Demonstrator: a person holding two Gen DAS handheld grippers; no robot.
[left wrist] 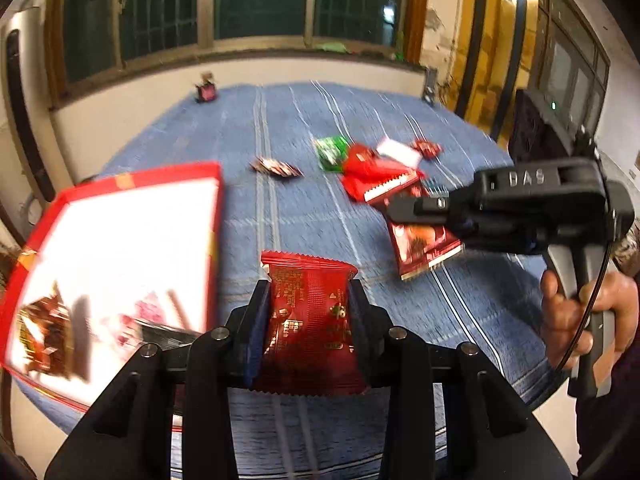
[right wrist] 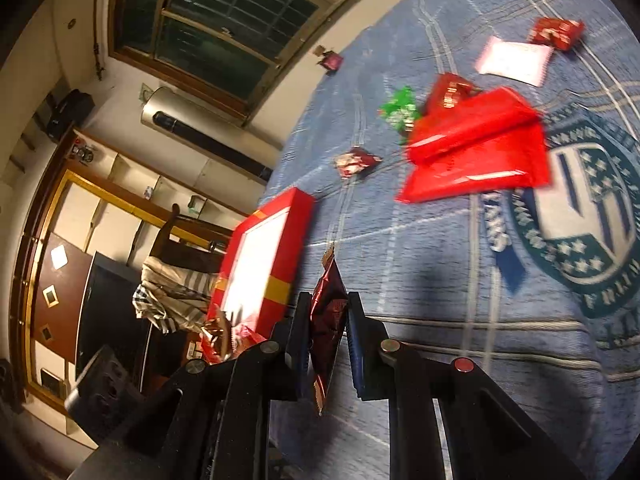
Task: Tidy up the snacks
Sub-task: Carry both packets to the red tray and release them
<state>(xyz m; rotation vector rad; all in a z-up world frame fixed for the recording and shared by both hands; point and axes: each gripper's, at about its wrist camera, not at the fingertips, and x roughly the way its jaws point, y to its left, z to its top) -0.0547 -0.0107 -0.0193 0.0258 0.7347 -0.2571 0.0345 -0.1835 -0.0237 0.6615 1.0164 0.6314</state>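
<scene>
The left tongs are clamped on a flat red snack packet, both pads pressed on its sides, the packet lifted clear of the blue striped cloth on the surface. The right tongs pinch a dark red foil packet edge-on between narrow jaws; in the left wrist view this packet hangs from those tongs above the cloth, and a hand grips the handle.

Just left of the left tongs, at the near left edge of the surface, lies an open red box with a white inside; a few wrapped snacks sit in its near end, the rest of its floor is bare. Between box and right tongs the cloth is open.

Further toward the middle lie a small dark wrapper, a green packet, a crumpled red bag, a white packet and a small red packet. A small dark pink object stands at the far edge
</scene>
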